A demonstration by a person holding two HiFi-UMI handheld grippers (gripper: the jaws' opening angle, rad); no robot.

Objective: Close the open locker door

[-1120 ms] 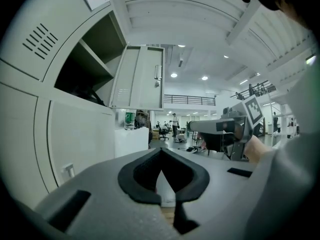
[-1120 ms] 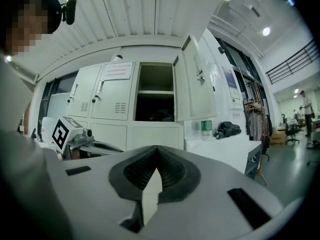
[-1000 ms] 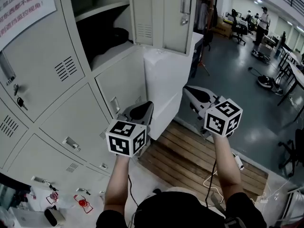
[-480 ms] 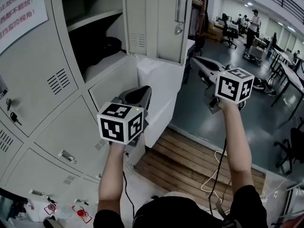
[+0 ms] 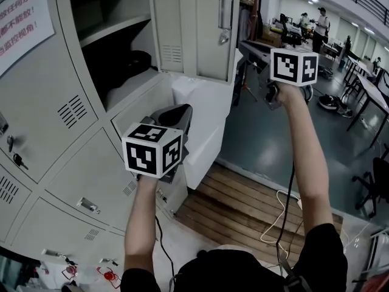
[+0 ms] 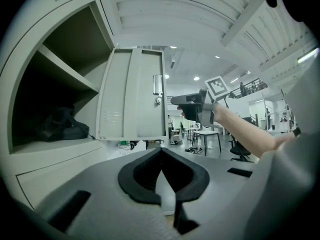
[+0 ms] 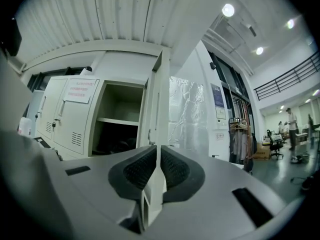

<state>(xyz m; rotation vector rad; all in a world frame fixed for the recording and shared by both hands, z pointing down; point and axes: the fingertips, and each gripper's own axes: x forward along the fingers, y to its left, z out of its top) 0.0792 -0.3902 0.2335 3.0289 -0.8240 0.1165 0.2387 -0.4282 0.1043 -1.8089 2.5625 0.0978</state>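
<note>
The locker bank [image 5: 73, 108] fills the left of the head view, with one upper compartment gaping dark. Its locker door [image 5: 194, 26] stands swung well out from the frame. It is a tall panel with its long axis upright, hinged on the compartment's right side, and its free edge, which carries the latch, points out into the room. The right gripper [image 5: 246, 44] is raised just beside that free edge on the side away from the opening. This is probably because a push there gets the most swing and would send the door back toward the compartment. Its own view looks at the door nearly edge-on; its jaws are pressed together on nothing, and whether they touch the door I cannot tell. The left gripper [image 5: 176, 111] hangs low before the shut lower lockers, jaws likewise together and empty, seemingly just kept out of the door's path.
</note>
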